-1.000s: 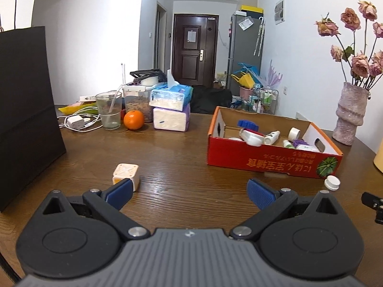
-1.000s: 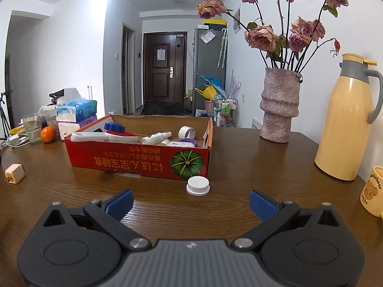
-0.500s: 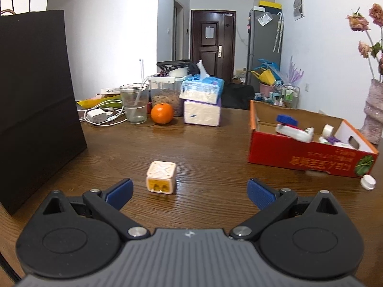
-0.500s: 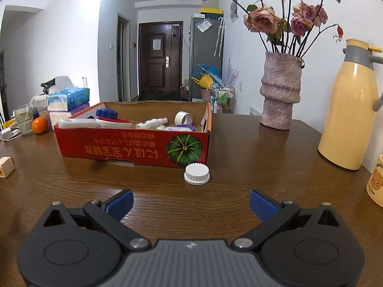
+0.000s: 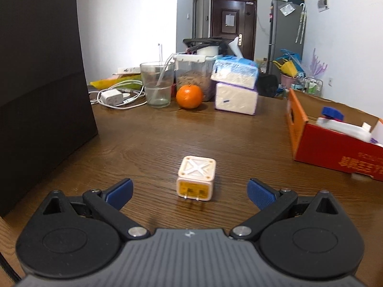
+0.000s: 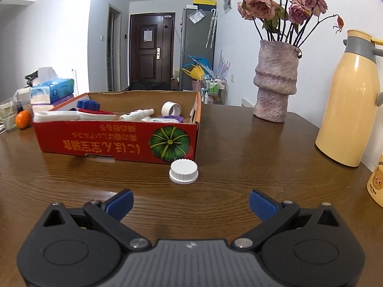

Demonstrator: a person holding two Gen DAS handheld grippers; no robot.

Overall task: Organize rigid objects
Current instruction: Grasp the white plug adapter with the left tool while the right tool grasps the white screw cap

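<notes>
A cream cube-shaped plug adapter (image 5: 196,181) lies on the wooden table, its prongs towards me. My left gripper (image 5: 190,192) is open, and the adapter sits just ahead, between the blue fingertips without touching them. A white ribbed bottle cap (image 6: 183,171) lies on the table in front of the red cardboard box (image 6: 115,141). My right gripper (image 6: 191,203) is open and empty, a short way behind the cap. The box (image 5: 335,148) holds several small bottles, a tape roll and a blue lid.
A tall black paper bag (image 5: 40,83) stands at the left. At the back are a glass (image 5: 156,83), an orange (image 5: 189,96), tissue packs (image 5: 235,88) and a charger with cables (image 5: 111,96). A flower vase (image 6: 275,81), a yellow thermos (image 6: 352,102) and a bear mug (image 6: 377,184) stand at the right.
My left gripper has swung left and come closer, so the adapter went from beside the left fingertip to the middle of the open jaws. My right gripper has edged closer to the white cap.
</notes>
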